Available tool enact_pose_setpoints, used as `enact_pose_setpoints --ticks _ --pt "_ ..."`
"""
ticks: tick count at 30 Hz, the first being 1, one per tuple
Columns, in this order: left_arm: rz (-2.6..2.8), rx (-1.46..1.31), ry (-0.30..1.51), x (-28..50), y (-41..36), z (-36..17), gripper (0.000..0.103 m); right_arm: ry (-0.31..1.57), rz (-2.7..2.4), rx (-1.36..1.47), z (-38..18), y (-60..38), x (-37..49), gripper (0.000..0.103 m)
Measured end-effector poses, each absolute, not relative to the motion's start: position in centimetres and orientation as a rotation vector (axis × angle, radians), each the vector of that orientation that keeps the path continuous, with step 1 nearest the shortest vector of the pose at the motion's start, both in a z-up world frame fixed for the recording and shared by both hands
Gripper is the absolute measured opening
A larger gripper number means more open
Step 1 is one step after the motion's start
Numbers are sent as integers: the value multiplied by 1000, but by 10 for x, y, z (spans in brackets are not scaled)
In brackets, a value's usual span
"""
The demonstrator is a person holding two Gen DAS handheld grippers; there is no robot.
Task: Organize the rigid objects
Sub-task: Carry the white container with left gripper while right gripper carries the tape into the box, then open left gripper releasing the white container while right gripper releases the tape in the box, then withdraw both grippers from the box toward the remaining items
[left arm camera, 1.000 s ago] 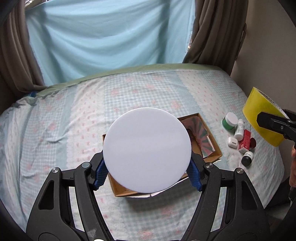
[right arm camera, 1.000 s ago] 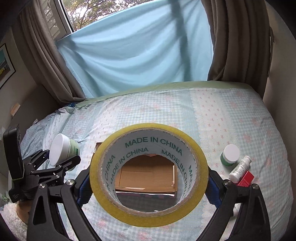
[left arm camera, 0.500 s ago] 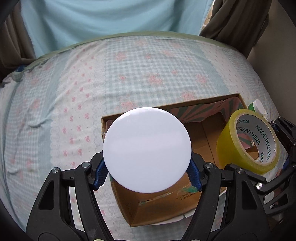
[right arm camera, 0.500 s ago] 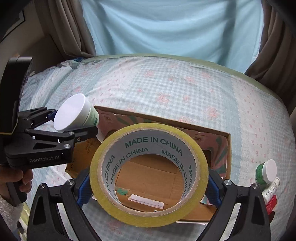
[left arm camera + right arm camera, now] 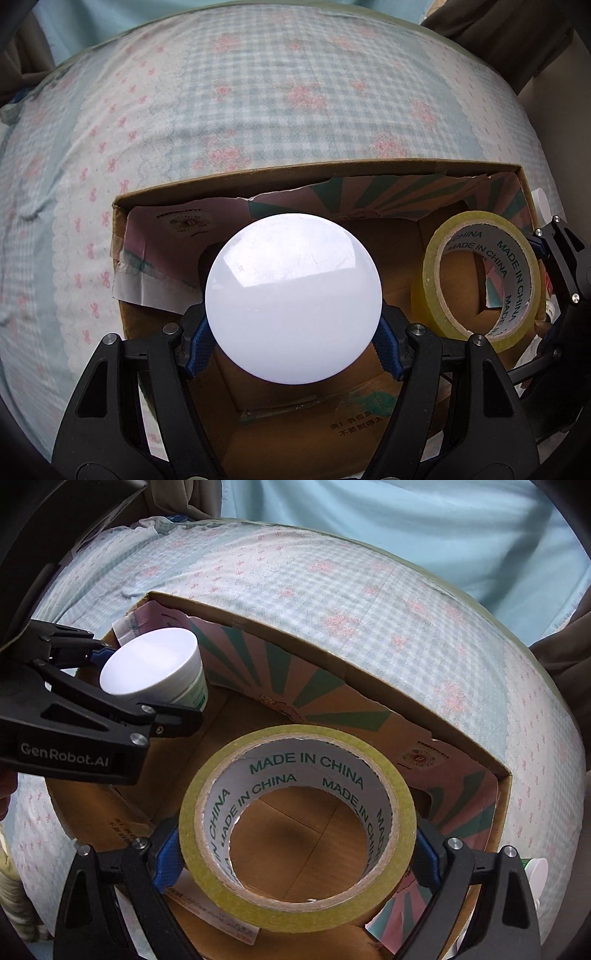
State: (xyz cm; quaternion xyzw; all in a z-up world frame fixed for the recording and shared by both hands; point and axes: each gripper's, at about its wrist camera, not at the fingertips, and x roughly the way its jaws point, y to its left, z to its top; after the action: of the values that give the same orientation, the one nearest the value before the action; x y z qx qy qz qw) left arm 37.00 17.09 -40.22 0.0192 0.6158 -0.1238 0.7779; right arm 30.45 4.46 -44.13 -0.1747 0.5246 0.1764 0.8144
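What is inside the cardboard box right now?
The cardboard box shows only bare brown floor and patterned flaps. The tape roll and white jar hang over it, held, and cover parts of the floor.

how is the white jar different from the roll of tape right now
The jar is closed, with a solid white lid; the tape roll is an open yellow ring with printed lettering inside. The jar is narrower than the tape. Each is clamped in its own tongs over the open cardboard box.

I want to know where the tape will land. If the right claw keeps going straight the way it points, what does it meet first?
Probably the bare floor of the cardboard box, seen through the tape roll that the right claw holds; depth is uncertain.
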Motion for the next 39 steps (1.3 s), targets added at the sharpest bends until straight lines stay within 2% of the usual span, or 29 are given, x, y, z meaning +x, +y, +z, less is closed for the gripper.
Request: enact_pose_setpoints --ticks 2,3,4,5,6,9,19,31,39 --pt "-283 51 1320 369 167 -397 75 1152 369 -376 -447 44 306 96" --pt "-293 43 1304 368 167 -393 97 1163 367 -371 -450 43 307 96" --pt "-297 32 1287 367 167 -389 103 1173 365 -362 -453 42 306 96" --pt "-303 28 1283 366 166 -386 103 1175 370 -345 -454 39 305 97" --pt "-304 28 1280 366 166 -383 103 1152 374 -317 -451 36 303 103" --pt "-294 51 1275 366 167 -377 103 1029 372 -286 -435 31 293 103" --pt "-262 54 1244 341 178 -350 103 1051 336 -285 -411 25 273 103" --pt "-226 35 1156 292 192 -255 103 1066 298 -224 -322 22 229 103" --pt "-224 44 1076 235 185 -199 103 1039 181 -64 -261 -14 172 103"
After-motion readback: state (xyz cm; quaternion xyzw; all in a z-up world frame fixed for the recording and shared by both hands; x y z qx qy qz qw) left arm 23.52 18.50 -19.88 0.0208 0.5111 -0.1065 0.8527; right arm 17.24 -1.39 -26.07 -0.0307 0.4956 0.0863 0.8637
